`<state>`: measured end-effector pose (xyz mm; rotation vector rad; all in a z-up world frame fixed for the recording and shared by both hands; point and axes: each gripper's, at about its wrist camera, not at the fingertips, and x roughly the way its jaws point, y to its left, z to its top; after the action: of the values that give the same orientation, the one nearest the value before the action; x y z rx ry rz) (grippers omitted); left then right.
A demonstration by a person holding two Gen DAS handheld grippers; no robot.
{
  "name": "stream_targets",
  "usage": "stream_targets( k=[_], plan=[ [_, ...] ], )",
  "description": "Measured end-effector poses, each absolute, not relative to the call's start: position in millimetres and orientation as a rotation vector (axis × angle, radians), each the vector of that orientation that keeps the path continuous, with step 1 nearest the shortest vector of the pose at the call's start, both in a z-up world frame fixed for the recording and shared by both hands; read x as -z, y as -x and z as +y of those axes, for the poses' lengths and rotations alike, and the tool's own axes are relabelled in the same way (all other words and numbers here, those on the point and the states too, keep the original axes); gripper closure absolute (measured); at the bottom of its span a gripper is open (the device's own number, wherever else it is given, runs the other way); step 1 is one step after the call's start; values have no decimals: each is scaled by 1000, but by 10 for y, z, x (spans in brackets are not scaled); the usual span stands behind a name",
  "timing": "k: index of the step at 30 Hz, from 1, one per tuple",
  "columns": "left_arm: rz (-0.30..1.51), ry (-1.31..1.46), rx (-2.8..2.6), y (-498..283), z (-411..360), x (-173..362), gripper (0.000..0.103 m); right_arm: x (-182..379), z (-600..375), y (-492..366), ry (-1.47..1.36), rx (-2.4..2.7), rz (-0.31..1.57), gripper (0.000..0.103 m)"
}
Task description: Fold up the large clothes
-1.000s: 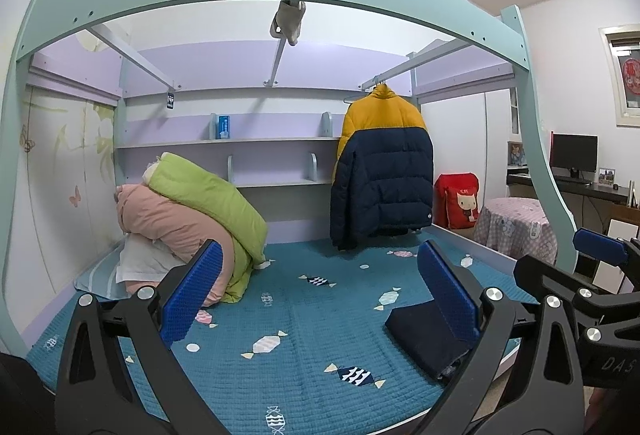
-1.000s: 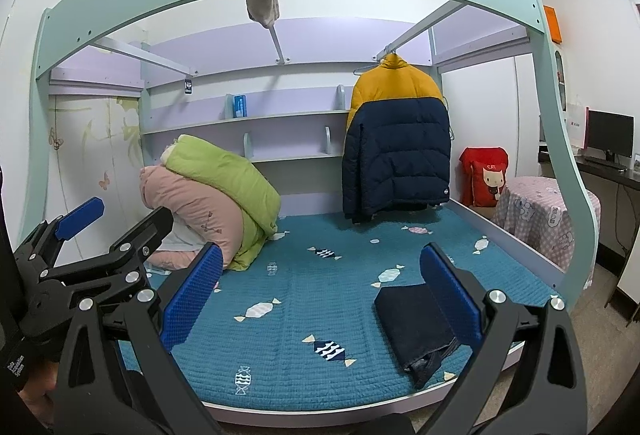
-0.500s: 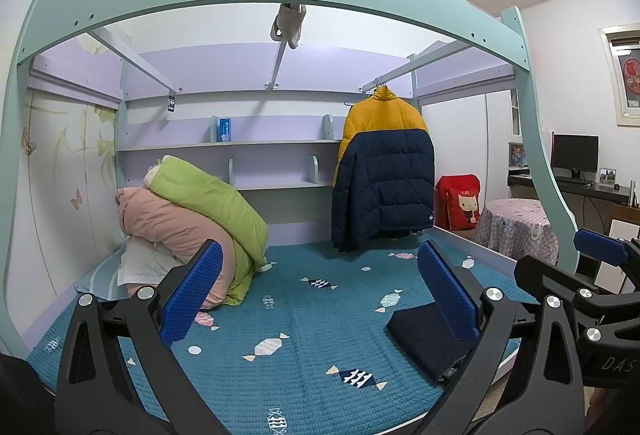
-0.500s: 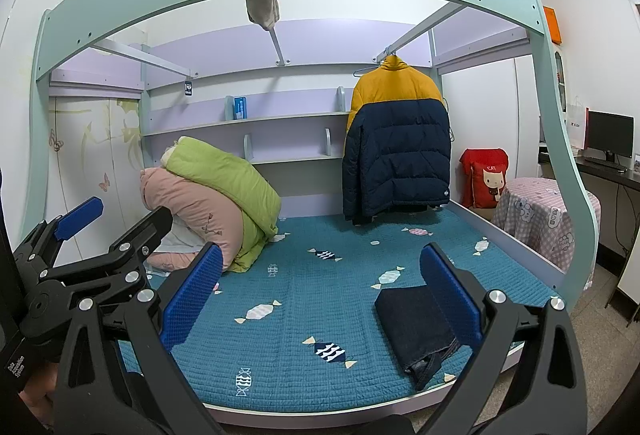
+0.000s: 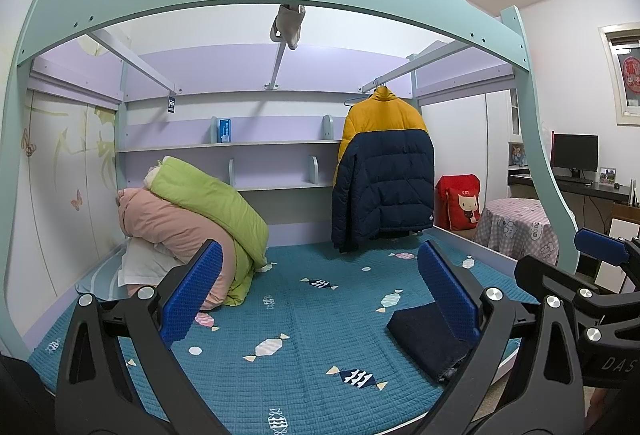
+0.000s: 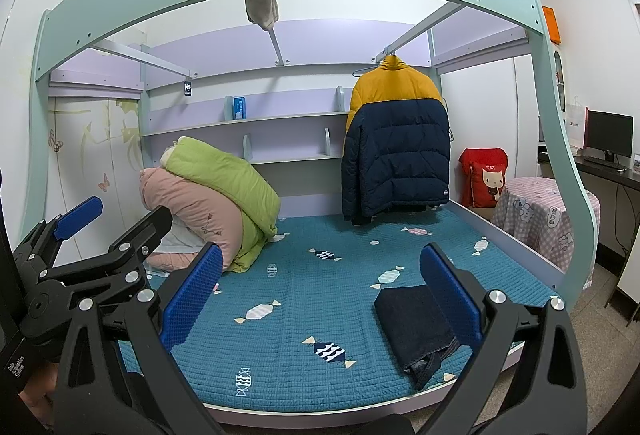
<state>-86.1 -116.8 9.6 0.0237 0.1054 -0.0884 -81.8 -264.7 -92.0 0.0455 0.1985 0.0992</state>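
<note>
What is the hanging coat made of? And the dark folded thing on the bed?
Coat: looks like smooth, slightly shiny puffer fabric, stitched into padded rows. Folded thing: probably denim, dark matte blue with thick seams at its near end.

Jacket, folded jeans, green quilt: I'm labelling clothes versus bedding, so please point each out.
jacket [image 6: 398, 159], right wrist view, navy lower back panel.
folded jeans [image 6: 412, 319], right wrist view, flat top of the fold.
green quilt [image 5: 208, 199], left wrist view, upper side.
</note>
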Motion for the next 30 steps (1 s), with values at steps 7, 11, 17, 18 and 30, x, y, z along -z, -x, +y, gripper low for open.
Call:
stream_targets(
  k=[7, 11, 17, 18, 30],
  plan=[
    [106, -24, 89, 860, -1173, -90, 5, 917, -2652, 820, -45, -98, 199, 8],
    [106, -24, 88, 864, -1178, -98, 5, 916, -2653, 820, -47, -99, 200, 8],
    [108, -24, 88, 856, -1175, -103, 5, 917, -2652, 821, -47, -99, 200, 8],
    [108, -24, 88, 858, -1174, -101, 5, 921, -2646, 825, -47, -98, 201, 8],
    [107, -24, 90, 857, -1163, -105, 5, 921, -2644, 828, -48, -98, 201, 8]
  ],
)
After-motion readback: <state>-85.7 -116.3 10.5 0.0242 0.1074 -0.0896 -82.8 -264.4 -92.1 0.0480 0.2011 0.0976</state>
